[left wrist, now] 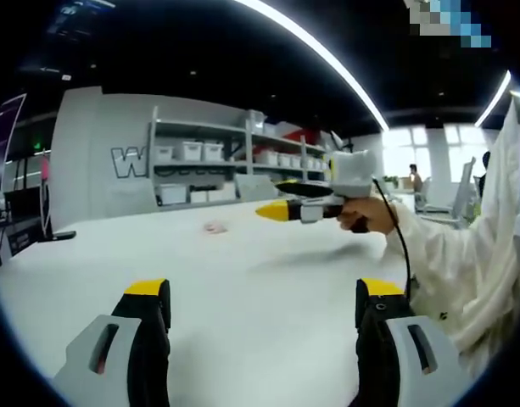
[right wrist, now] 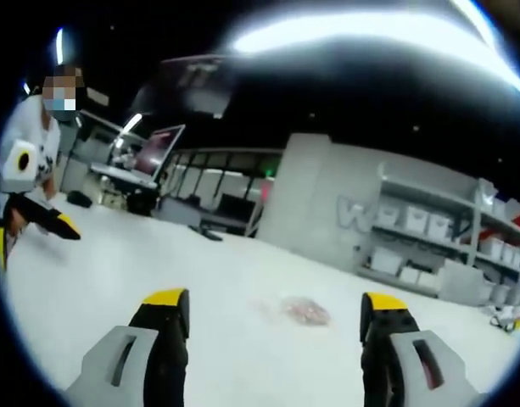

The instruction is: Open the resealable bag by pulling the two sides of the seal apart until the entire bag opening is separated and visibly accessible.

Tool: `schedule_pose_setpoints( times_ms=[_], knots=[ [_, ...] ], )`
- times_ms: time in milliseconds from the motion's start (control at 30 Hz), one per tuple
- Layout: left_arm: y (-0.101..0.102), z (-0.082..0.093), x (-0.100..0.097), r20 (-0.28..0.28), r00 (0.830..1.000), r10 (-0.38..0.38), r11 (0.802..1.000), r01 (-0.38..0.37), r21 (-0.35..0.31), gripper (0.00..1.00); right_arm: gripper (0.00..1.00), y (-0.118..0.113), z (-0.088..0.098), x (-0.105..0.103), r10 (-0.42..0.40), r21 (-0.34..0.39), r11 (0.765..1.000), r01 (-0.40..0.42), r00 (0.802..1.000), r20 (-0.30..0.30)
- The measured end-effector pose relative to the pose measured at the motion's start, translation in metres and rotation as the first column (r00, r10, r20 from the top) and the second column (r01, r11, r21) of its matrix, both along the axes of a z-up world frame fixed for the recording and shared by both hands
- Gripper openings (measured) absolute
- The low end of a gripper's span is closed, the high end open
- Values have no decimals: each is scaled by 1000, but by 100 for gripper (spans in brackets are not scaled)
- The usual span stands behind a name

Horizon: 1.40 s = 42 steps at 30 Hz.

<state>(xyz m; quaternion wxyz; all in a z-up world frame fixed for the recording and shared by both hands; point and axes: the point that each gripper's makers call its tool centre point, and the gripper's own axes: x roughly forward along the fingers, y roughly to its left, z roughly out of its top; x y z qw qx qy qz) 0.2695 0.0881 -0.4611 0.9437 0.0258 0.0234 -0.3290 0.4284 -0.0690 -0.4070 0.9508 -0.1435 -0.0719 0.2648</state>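
The resealable bag [left wrist: 215, 226] is a small pinkish, see-through pouch lying flat on the white table [left wrist: 268, 280], far ahead of my left gripper [left wrist: 264, 297]. That gripper is open, with nothing between its yellow-tipped jaws. My right gripper [left wrist: 275, 199] comes in from the right above the table, held by a hand in a white sleeve, and sits right of the bag without touching it. In the right gripper view the bag [right wrist: 304, 310] lies just beyond my open right gripper [right wrist: 275, 303]. At that view's left edge, a person in white holds the left gripper [right wrist: 32, 236].
Grey shelves with white bins [left wrist: 234, 157] stand behind the table against a grey wall [right wrist: 327, 195]. A dark flat object [left wrist: 60, 235] lies at the table's far left edge. Desks with monitors [right wrist: 158, 148] stand beyond the table. A person [left wrist: 416, 178] sits far back by the windows.
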Motion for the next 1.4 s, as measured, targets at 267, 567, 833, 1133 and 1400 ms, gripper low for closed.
schedule_pose_setpoints(
  times_ms=[267, 567, 833, 1133, 1400],
  knots=[
    [-1, 0, 0, 0, 1000, -1, 1000, 1, 3, 89, 82, -5, 4, -5, -11, 19, 1000, 11, 1000, 13],
    [0, 1, 0, 1, 1000, 2, 1000, -2, 5, 89, 79, -11, 2, -13, -19, 37, 999, 18, 1000, 9],
    [1, -1, -1, -2, 1000, 6, 1000, -6, 5, 90, 78, -18, -6, -20, -30, 43, 999, 30, 1000, -4],
    [3, 0, -2, -2, 1000, 8, 1000, -8, 4, 89, 77, -24, -8, -29, -48, 42, 998, 48, 999, -1],
    [3, -2, -2, -6, 1000, 8, 1000, -8, 6, 89, 77, -31, -7, -38, -66, 38, 997, 65, 998, 9]
  ],
)
